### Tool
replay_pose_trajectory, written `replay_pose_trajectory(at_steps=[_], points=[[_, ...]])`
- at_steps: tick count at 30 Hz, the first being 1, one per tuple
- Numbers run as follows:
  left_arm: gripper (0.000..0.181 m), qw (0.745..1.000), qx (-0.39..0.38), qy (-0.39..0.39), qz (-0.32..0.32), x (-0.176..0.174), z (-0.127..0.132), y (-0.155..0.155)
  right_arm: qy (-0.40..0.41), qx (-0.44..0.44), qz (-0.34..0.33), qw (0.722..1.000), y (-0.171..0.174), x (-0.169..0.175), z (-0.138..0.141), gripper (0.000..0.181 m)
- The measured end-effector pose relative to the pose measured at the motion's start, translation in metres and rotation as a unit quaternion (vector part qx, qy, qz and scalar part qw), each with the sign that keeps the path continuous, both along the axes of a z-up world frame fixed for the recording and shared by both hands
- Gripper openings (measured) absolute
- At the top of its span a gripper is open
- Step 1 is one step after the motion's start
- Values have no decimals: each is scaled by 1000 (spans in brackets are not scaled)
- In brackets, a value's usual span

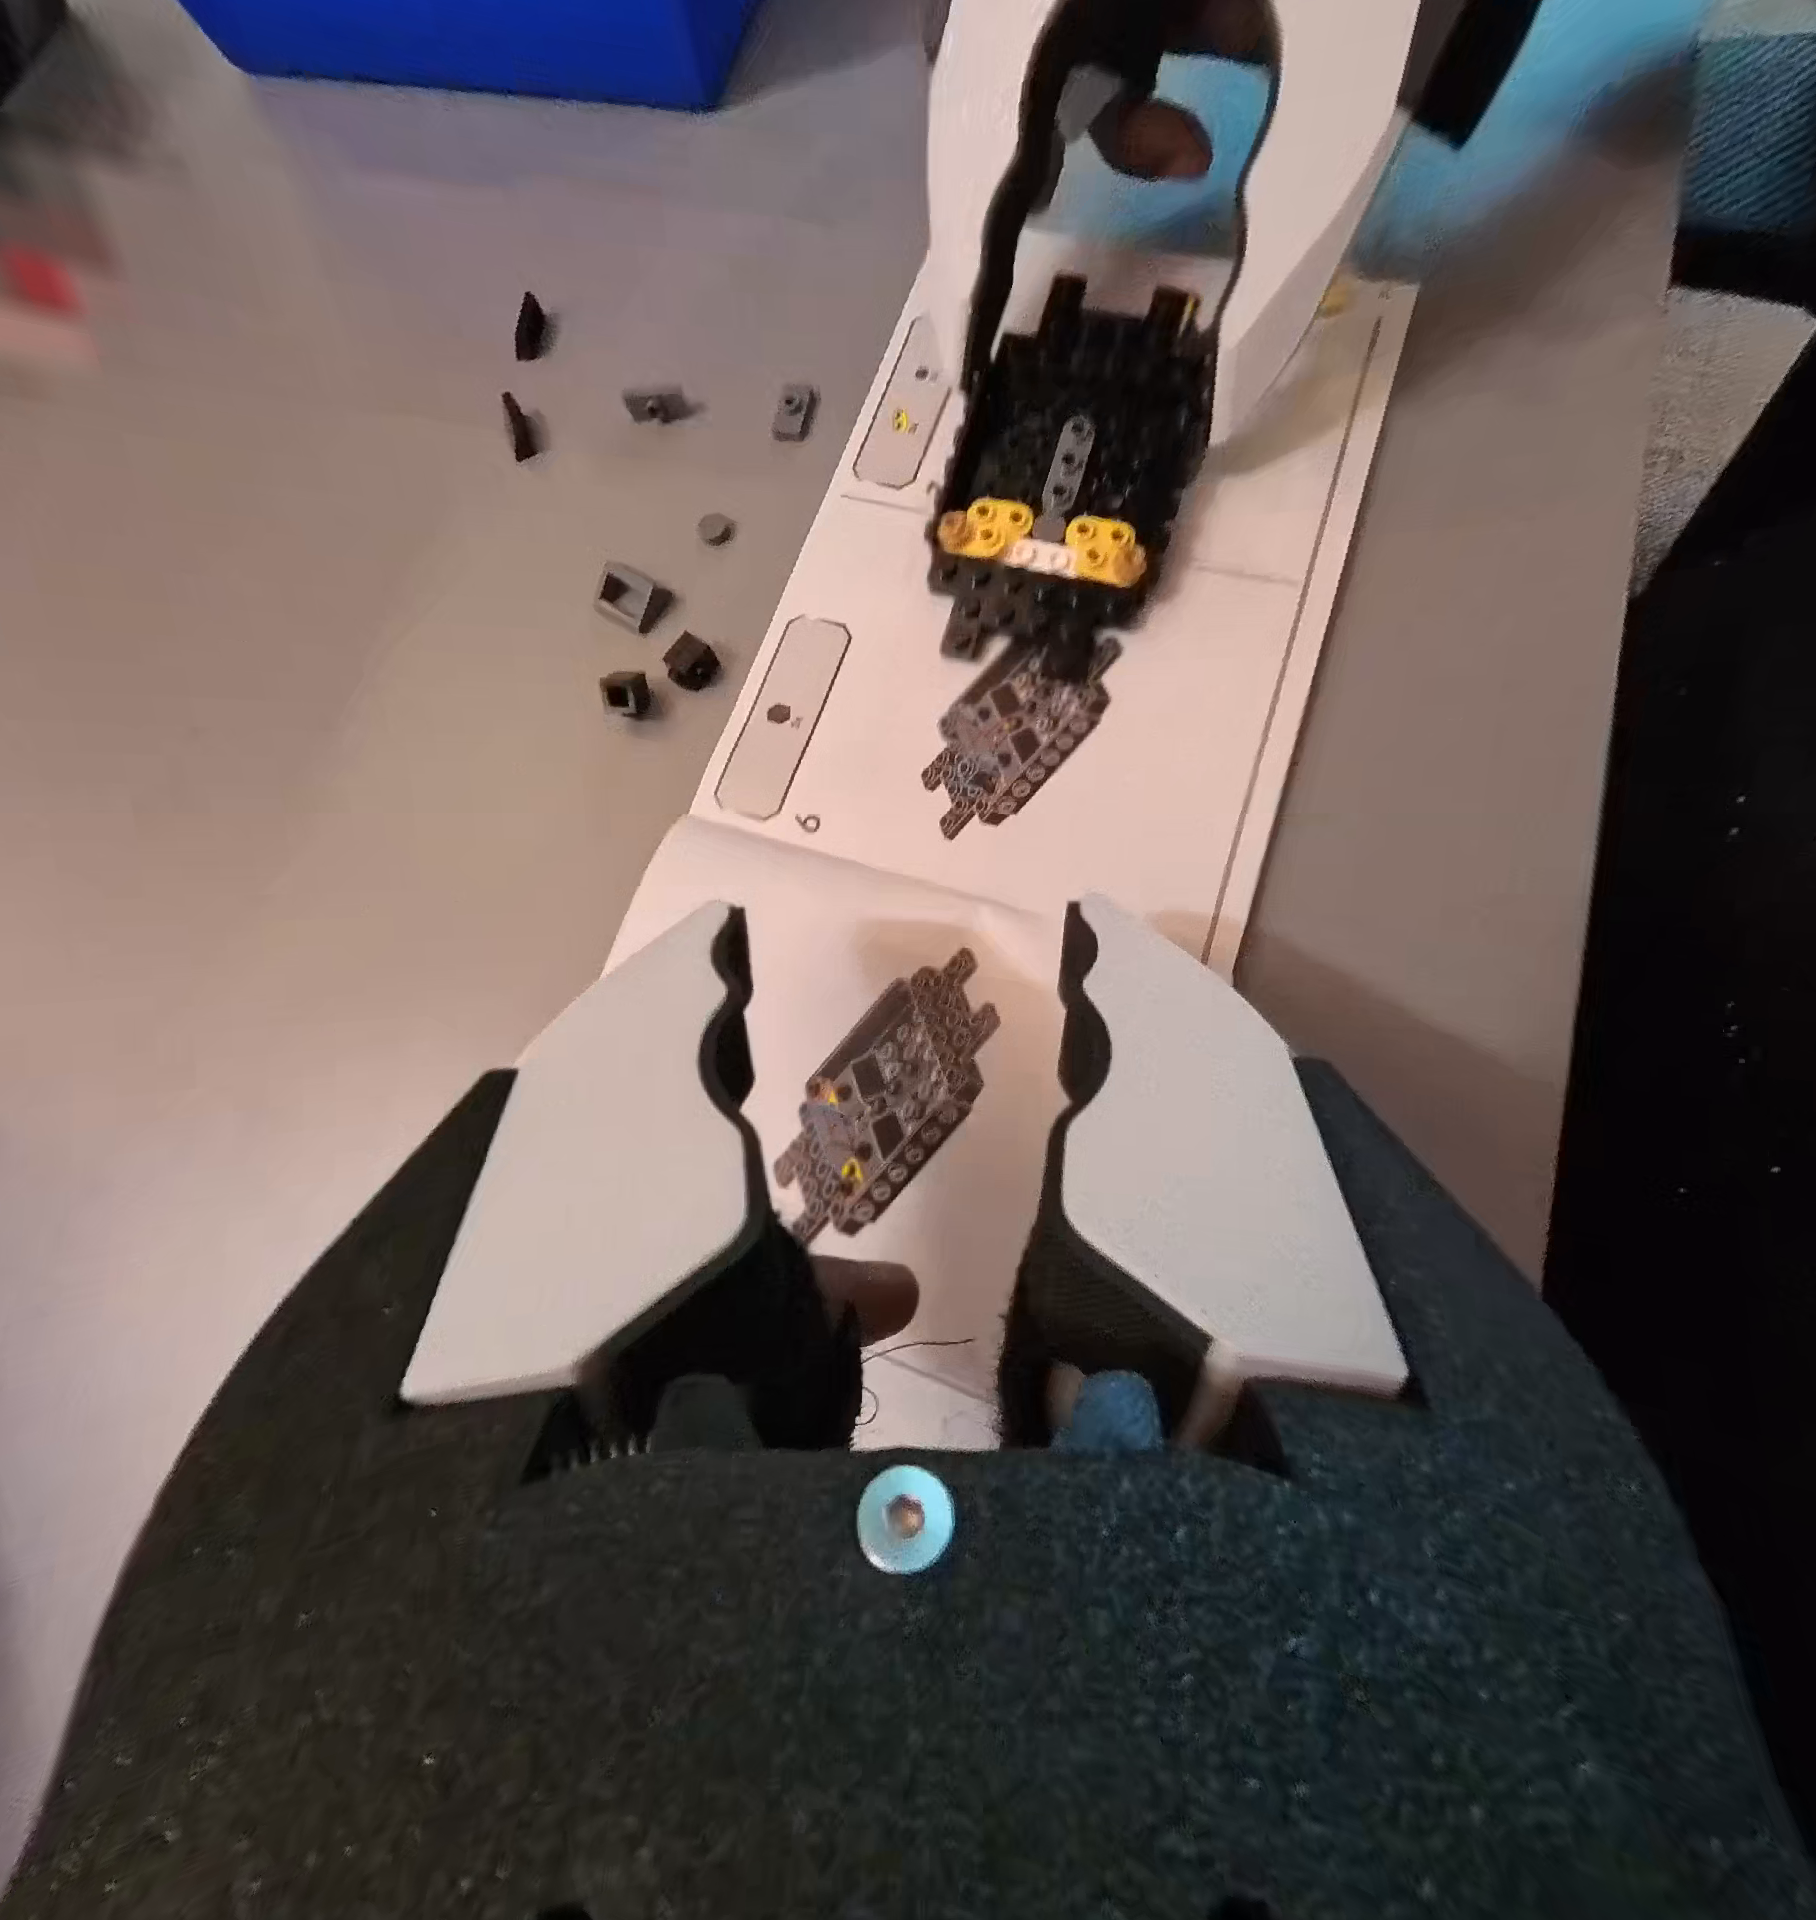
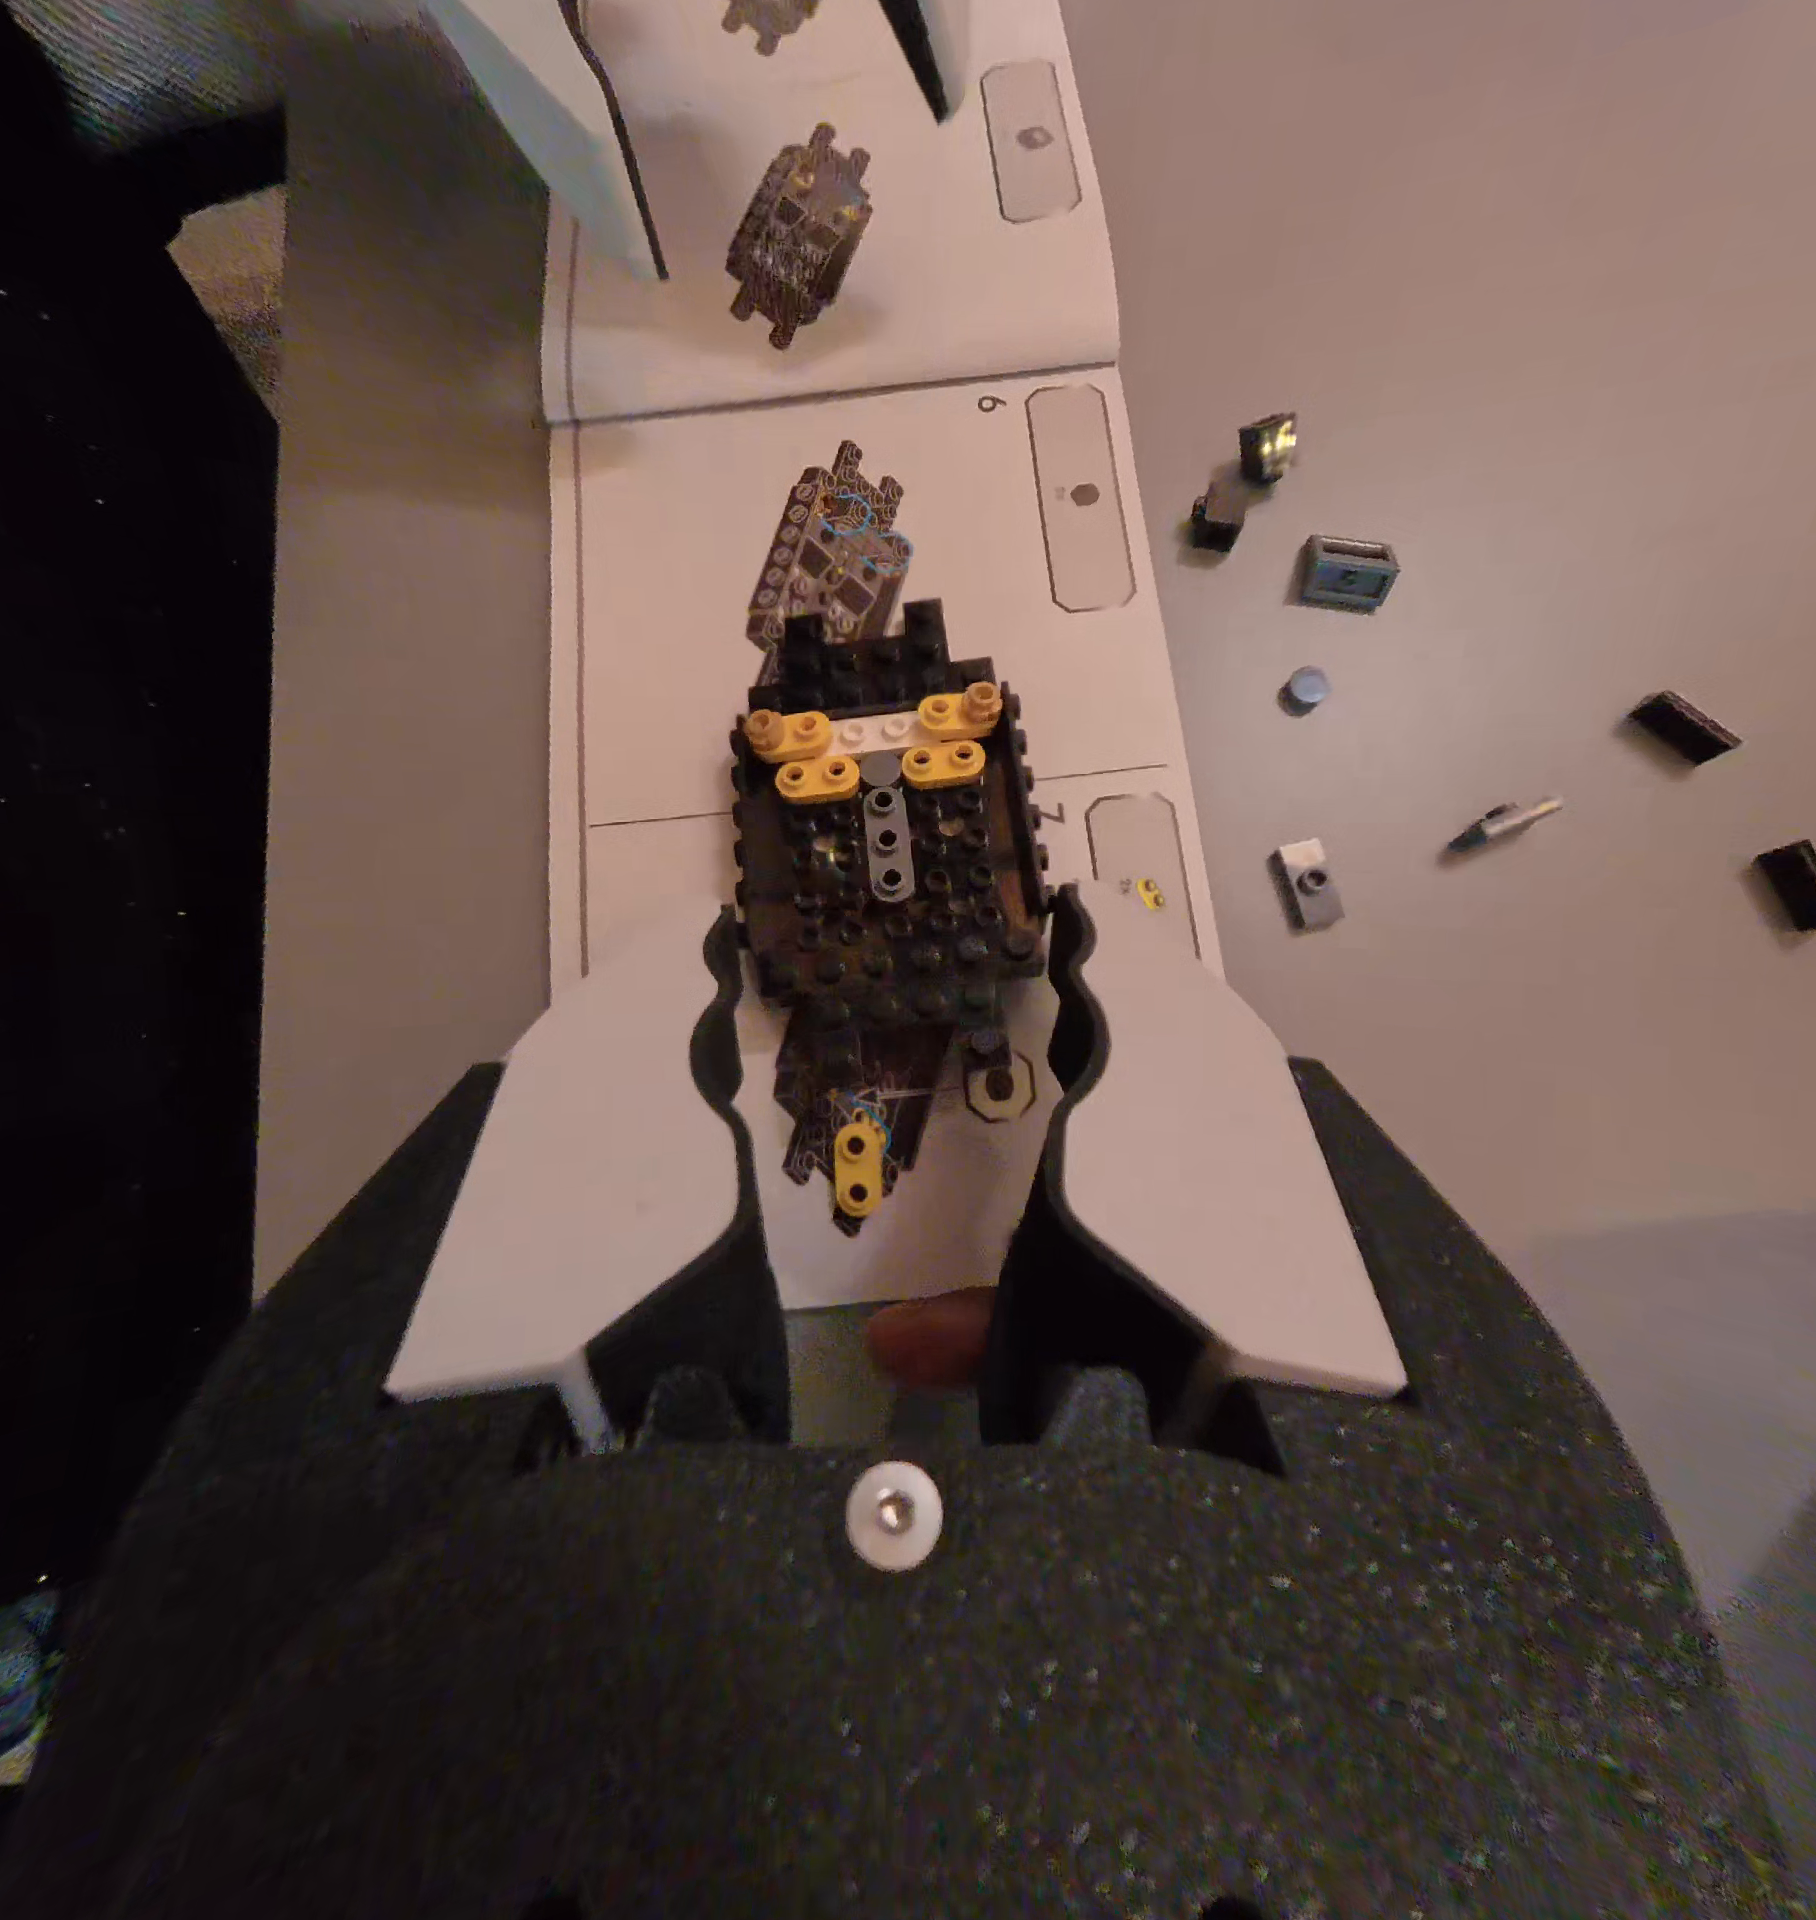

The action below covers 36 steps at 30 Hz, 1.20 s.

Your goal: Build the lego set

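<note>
The lego model is a black studded box with yellow plates, a white strip and a grey strip. It sits on the open instruction booklet. My right gripper is open, with one fingertip on each side of the model's near end, close to its walls. A yellow two-hole piece shows on the page between its fingers. My left gripper is open and empty above a printed picture on the booklet. Farther off in that view are the model and my right gripper.
Several loose black and grey pieces lie on the grey table beside the booklet, among them a grey frame, a round grey stud and black tiles. They also show in the left wrist view. A blue box stands at the back. A dark drop borders the table. One gripper's finger ends stand about 12 cm off the other's. The round grey stud sits 6 cm or so from the ends of my right fingers. Seen from the left wrist view as well.
</note>
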<state>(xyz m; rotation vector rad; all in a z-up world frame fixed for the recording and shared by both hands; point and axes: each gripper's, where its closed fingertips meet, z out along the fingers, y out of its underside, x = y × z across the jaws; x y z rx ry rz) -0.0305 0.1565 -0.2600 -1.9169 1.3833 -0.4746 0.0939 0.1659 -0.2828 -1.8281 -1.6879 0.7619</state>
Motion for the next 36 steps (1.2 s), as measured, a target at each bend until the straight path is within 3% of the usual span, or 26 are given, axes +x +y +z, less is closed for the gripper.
replay_pose_trajectory(at_steps=[6,11,18,24,28,32,36], points=[[65,1000,1,23,18,-23,-12,-7,-3,6,-14,1000,-5,6,5,58],[31,998,-10,65,10,-35,-24,-28,-7,4,3,1000,-15,-10,-2,57],[31,998,5,55,37,-48,-14,-44,-13,12,29,999,-20,-39,-4,58],[37,987,27,82,138,-121,-9,-23,-10,10,32,999,-21,-48,-6,58],[31,978,18,86,191,-163,-11,-18,-8,0,36,999,-19,-47,-7,58],[23,982,-68,64,164,-157,-29,-37,-9,-7,43,999,-16,-42,-7,58],[23,986,-88,26,141,-132,-30,-45,-13,-9,48,999,-8,-25,-7,58]])
